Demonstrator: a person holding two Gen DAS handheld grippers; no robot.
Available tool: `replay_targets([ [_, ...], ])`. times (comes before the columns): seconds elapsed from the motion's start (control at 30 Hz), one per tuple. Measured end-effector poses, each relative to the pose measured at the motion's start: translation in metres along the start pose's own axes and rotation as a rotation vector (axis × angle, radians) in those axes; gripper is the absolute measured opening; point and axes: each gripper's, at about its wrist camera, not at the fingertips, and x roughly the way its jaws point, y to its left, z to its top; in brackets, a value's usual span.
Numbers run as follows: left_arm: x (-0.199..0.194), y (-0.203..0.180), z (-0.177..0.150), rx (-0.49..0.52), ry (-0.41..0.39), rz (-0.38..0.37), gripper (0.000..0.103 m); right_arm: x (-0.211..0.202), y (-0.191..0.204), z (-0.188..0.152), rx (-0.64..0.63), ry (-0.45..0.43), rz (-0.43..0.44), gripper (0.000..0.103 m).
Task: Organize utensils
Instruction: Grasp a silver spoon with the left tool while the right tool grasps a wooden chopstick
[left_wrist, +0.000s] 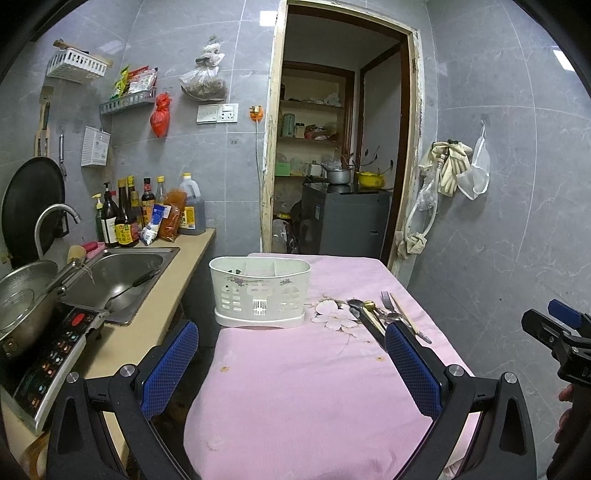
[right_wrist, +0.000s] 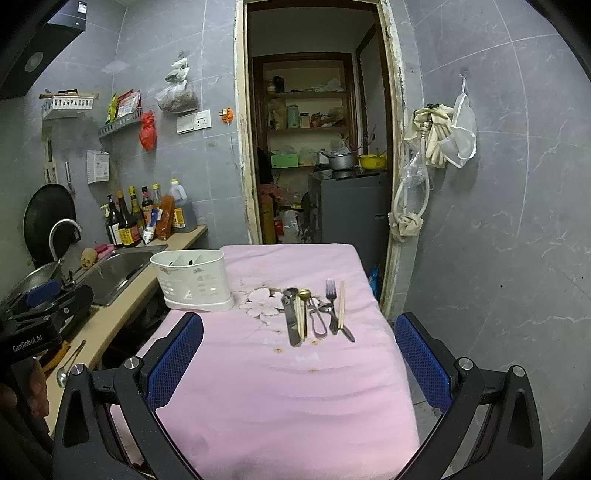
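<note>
A white plastic utensil holder (left_wrist: 259, 293) (right_wrist: 193, 280) with compartments stands on the pink-covered table (left_wrist: 295, 387) (right_wrist: 288, 387) at its far left. A row of utensils (right_wrist: 316, 312) (left_wrist: 384, 312) lies to its right: spoons, a gold-headed spoon (right_wrist: 304, 294), a fork (right_wrist: 331, 291) and wooden chopsticks (right_wrist: 341, 302). My left gripper (left_wrist: 291, 354) is open and empty above the near table, short of the holder. My right gripper (right_wrist: 299, 354) is open and empty above the near table, short of the utensils.
A counter on the left holds a steel sink (left_wrist: 118, 277), a wok on an induction cooker (left_wrist: 55, 354), and sauce bottles (left_wrist: 125, 218). A doorway (left_wrist: 340, 147) opens behind the table. Gloves and a hose (left_wrist: 447, 173) hang on the right wall.
</note>
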Motion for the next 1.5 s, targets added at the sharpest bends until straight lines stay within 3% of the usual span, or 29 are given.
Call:
replay_targets([
  [0.3, 0.027, -0.016, 0.019, 0.018, -0.024, -0.023, 0.102, 0.019, -0.013, 0.027, -0.02, -0.036, -0.022, 0.102],
  [0.53, 0.07, -0.035, 0.035, 0.03, -0.014, -0.04, 0.102, 0.062, -0.033, 0.05, -0.015, -0.032, -0.025, 0.102],
  [0.9, 0.174, -0.068, 0.055, 0.015, 0.04, -0.037, 0.102, 0.178, -0.074, 0.076, -0.015, 0.074, -0.023, 0.102],
  [1.23, 0.28, -0.097, 0.036, 0.034, 0.188, -0.057, 0.102, 0.298, -0.101, 0.056, 0.041, 0.227, 0.033, 0.102],
  [1.33, 0.306, -0.106, 0.028, 0.056, 0.225, -0.07, 0.1, 0.328, -0.103, 0.045, 0.051, 0.258, 0.062, 0.092],
  [1.5, 0.344, -0.117, 0.012, 0.056, 0.304, -0.1, 0.086, 0.382, -0.107, 0.024, 0.084, 0.333, 0.098, 0.061],
])
